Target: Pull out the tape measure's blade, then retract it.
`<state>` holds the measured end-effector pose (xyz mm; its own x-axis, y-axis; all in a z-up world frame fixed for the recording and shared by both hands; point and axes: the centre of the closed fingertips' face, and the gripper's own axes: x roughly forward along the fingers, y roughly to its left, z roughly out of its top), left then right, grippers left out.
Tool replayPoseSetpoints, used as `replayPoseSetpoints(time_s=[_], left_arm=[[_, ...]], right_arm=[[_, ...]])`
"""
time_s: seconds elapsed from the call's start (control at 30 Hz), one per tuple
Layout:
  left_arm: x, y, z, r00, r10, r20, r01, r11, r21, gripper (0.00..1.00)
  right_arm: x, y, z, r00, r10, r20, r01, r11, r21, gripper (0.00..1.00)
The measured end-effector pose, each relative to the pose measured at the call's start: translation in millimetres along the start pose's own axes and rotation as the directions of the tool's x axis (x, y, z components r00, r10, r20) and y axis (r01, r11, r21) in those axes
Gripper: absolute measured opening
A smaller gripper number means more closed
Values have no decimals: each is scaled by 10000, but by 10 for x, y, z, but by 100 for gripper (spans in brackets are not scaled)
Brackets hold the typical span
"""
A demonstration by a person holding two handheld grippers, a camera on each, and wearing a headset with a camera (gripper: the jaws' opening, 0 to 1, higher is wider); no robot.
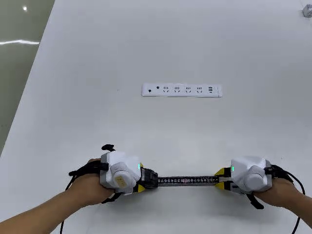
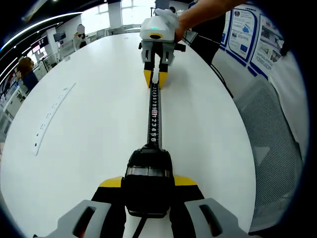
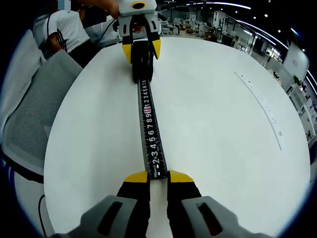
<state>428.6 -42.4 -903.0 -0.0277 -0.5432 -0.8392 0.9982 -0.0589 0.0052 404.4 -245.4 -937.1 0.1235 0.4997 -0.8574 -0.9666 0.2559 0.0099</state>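
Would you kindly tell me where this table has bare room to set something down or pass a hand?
Free: the wide band between the power strip and the blade, and the tabletop beyond the strip to the far edge. Crowded: the near edge, where the left gripper grips the tape measure case and the right gripper pinches the blade's tip.

Place: open office | white table [image 1: 146,44], posters [image 2: 245,27], mesh chair [image 2: 277,144]

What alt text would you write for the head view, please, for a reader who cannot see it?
On a white workbench, the left claw grips a black tape measure case and the right claw pinches the tip of its blade, drawn out straight between them. A white power strip lies farther back, apart from both.
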Motion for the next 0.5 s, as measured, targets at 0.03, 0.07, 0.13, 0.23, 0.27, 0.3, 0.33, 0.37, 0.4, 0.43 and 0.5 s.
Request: replayPoseSetpoints(time_s=[0.03,0.07,0.13,0.23,0.27,0.3,0.33,0.37,0.4,0.43,0.5], left_arm=[[3,0,-2,10000,-1,0,1,10000,2,31],[3,1,-3,10000,-2,0,2,10000,2,31],[1,0,-4,10000,-4,4,4,10000,-1,31],[1,0,-4,10000,-5,6,5,10000,4,31],[1,0,-3,10000,-5,6,5,10000,5,31],[2,0,-3,10000,-5,9,5,10000,6,31],[2,0,-3,10000,-5,11,5,10000,7,31],[3,0,-3,10000,-4,13,4,10000,8,31],[3,0,-3,10000,-4,15,4,10000,9,31],[3,0,-3,10000,-5,15,5,10000,9,31],[3,-1,-4,10000,-6,16,5,10000,9,31]], right_arm=[[-4,-1,-8,10000,-2,-8,2,10000,7,10],[-6,-2,-14,10000,-2,-11,2,10000,6,10],[-25,-6,-29,10000,-23,-33,23,10000,40,10],[-34,-7,-32,10000,-29,-25,29,10000,34,10],[-36,-7,-33,10000,-29,-23,29,10000,32,10],[-41,-9,-42,10000,-42,-25,42,10000,38,10],[-45,-12,-52,10000,-55,-28,55,10000,44,10],[-50,-15,-61,10000,-67,-31,67,10000,50,10],[-54,-17,-71,10000,-80,-34,80,10000,56,10],[-54,-18,-73,10000,-80,-35,81,10000,59,10],[-54,-19,-77,10000,-81,-37,82,9999,64,10]])
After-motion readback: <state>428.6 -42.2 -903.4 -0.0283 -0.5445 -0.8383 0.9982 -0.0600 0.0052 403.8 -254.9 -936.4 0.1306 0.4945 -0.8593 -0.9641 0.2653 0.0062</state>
